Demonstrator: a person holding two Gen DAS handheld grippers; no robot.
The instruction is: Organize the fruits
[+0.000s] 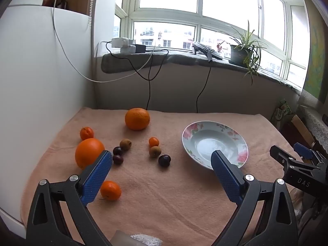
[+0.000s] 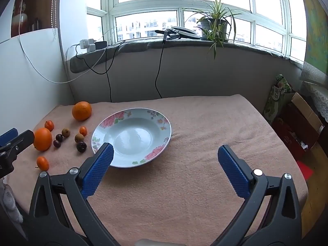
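A table covered by a peach towel (image 2: 194,127) fills the space ahead of both tongs. It is bounded by a white panel on the left, a wall under the window at the far side, and an open drop on the right toward cardboard boxes (image 2: 297,127).

Both tongs are released, spread wide and grasping nothing. The left gripper (image 1: 162,164) tilts down over the towel, and the right gripper (image 2: 165,155) does likewise further right.

A flowered plate (image 2: 162,123) lies empty just ahead of the right gripper's left finger, and ahead-right of the left gripper.

The fruits lie scattered on the towel to the left of the plate, none yet in it. Largest first:
- a big orange (image 1: 89,152) just behind the left gripper's left finger
- another big orange (image 1: 137,119) far ahead
- mandarins, one (image 1: 110,190) beside the left finger's base, one (image 1: 86,133) beyond the near orange, one tiny (image 1: 153,141) ahead
- brown fruits (image 1: 125,144)
- dark plums (image 1: 164,160) straight ahead between the fingers

The left gripper seems best placed to start. Centre a fruit between the fingers and close gently, since round fruit rolls. Bare towel to the right of the plate gives the right gripper free room.
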